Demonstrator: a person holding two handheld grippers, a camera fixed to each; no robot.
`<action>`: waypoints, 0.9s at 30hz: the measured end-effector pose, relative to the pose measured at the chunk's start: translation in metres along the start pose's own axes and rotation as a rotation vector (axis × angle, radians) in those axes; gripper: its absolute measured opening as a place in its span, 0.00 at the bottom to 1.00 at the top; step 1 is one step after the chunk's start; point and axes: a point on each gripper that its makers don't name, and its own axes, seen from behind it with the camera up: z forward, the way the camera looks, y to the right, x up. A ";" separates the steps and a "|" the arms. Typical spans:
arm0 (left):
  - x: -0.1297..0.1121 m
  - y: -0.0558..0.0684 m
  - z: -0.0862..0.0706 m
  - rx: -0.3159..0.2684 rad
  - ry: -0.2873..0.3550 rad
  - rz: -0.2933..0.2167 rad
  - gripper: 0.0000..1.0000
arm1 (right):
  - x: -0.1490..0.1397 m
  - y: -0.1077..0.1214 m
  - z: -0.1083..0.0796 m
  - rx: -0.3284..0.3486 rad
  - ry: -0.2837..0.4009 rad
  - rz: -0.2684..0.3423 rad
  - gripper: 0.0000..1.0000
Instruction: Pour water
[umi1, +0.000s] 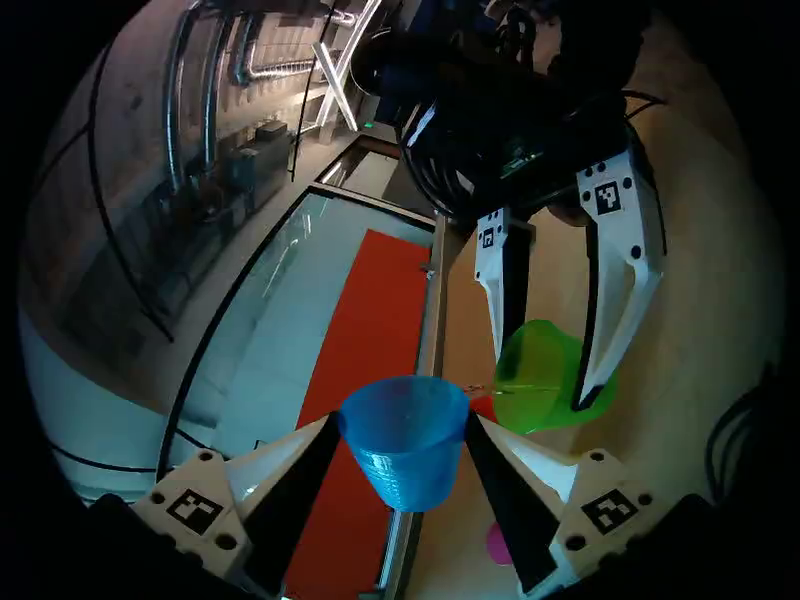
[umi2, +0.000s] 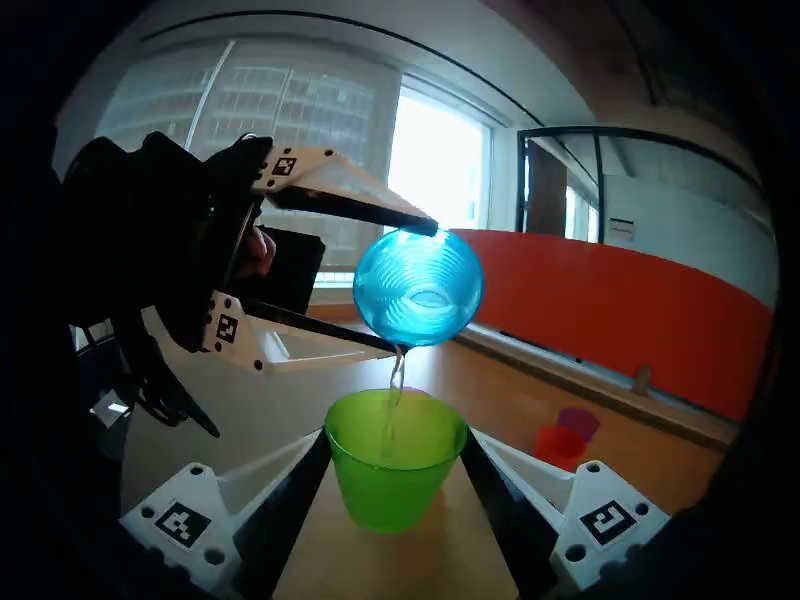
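Two cups are held over the counter (umi2: 520, 392). The left gripper (umi2: 412, 288) has its jaws clenched on a blue cup (umi2: 420, 285), tipped steeply just above a green cup (umi2: 395, 475), which the right gripper (umi2: 395, 437) grasps between both jaws. A thin stream of water (umi2: 396, 385) falls from the blue cup's lower rim into the green cup. An orange cup (umi2: 556, 446) and a purple cup (umi2: 578, 420) stand near the counter's far edge.
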 end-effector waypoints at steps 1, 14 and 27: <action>0.000 0.000 0.000 0.000 0.001 0.003 0.89 | 0.000 0.000 0.000 0.000 0.000 0.000 0.94; 0.001 0.000 0.004 0.002 0.000 0.041 0.89 | -0.002 0.001 -0.003 -0.003 -0.001 0.002 0.94; 0.003 -0.003 0.007 0.008 0.000 0.065 0.89 | -0.004 0.003 -0.003 -0.003 -0.001 0.005 0.94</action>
